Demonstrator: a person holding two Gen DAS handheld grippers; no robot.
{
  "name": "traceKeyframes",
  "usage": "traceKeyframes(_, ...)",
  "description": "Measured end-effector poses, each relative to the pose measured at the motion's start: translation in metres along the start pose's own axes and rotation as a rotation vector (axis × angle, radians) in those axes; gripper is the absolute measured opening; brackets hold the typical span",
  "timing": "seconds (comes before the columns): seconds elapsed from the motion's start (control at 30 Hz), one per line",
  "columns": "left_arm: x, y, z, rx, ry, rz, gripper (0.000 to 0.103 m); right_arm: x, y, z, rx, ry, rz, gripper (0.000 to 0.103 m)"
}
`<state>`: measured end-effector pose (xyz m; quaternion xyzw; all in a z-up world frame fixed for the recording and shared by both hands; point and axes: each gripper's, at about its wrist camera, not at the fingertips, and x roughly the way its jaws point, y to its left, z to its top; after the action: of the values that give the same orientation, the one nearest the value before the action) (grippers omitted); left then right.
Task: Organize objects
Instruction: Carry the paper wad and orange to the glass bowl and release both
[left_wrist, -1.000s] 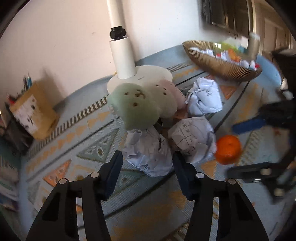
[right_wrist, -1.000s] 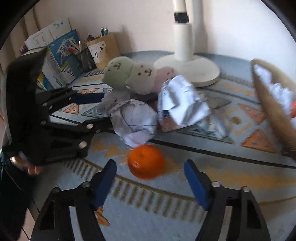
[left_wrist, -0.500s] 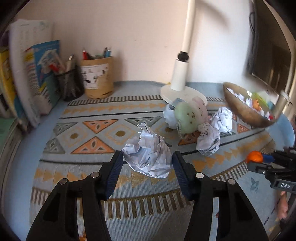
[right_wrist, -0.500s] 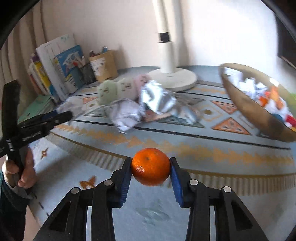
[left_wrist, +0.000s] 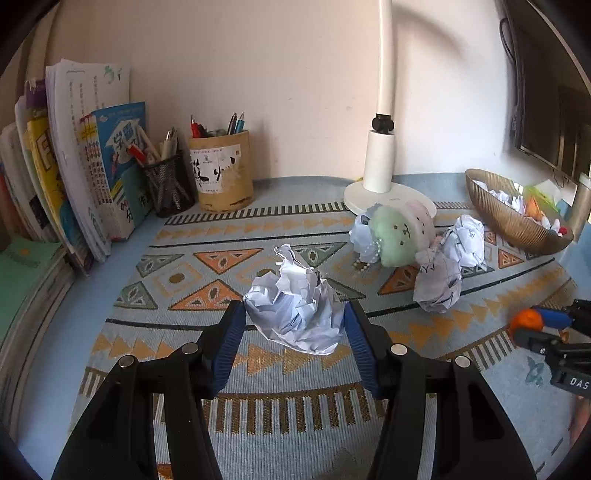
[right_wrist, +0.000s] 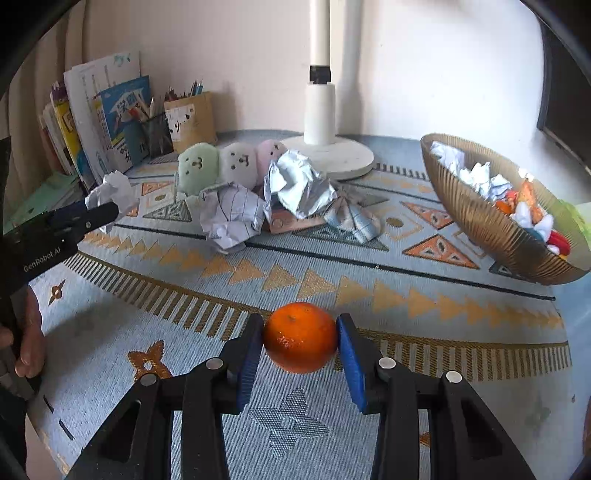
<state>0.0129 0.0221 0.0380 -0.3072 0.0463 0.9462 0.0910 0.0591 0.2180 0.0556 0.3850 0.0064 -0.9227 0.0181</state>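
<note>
My left gripper (left_wrist: 293, 326) is shut on a crumpled white paper ball (left_wrist: 295, 306) and holds it above the patterned mat. In the right wrist view the same gripper (right_wrist: 107, 210) shows at the left with the paper ball (right_wrist: 112, 188). My right gripper (right_wrist: 301, 341) is shut on an orange (right_wrist: 300, 336), held above the mat's front part. It shows in the left wrist view (left_wrist: 532, 323) at the right edge. More crumpled paper balls (right_wrist: 232, 216) and a three-colour plush toy (right_wrist: 229, 164) lie mid-mat. A woven bowl (right_wrist: 476, 218) of paper and small items stands at the right.
A white lamp base (right_wrist: 332, 155) stands at the back by the wall. Pen holders (left_wrist: 221, 173) and a row of books (left_wrist: 74, 166) stand at the back left. The patterned mat (left_wrist: 207, 266) covers the table.
A second ago both grippers were low by the pile, the right one open around the orange. Now each is shut on its object, lifted and pulled back from the pile.
</note>
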Motion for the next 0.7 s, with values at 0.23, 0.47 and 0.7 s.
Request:
traceKeyframes(0.23, -0.038, -0.042, 0.031, 0.019, -0.078, -0.120, 0.053, -0.041, -0.026, 0.003, 0.072, -0.051, 0.109, 0.039)
traceKeyframes(0.47, -0.017, -0.136, 0.122, 0.039, -0.071, -0.355, 0.053, -0.081, -0.129, 0.065, 0.205, -0.146, -0.032, 0.039)
traceKeyframes(0.7, 0.074, -0.238, 0.169, 0.038, 0.013, -0.429, 0.054, -0.038, -0.244, 0.121, 0.440, -0.121, -0.118, 0.039)
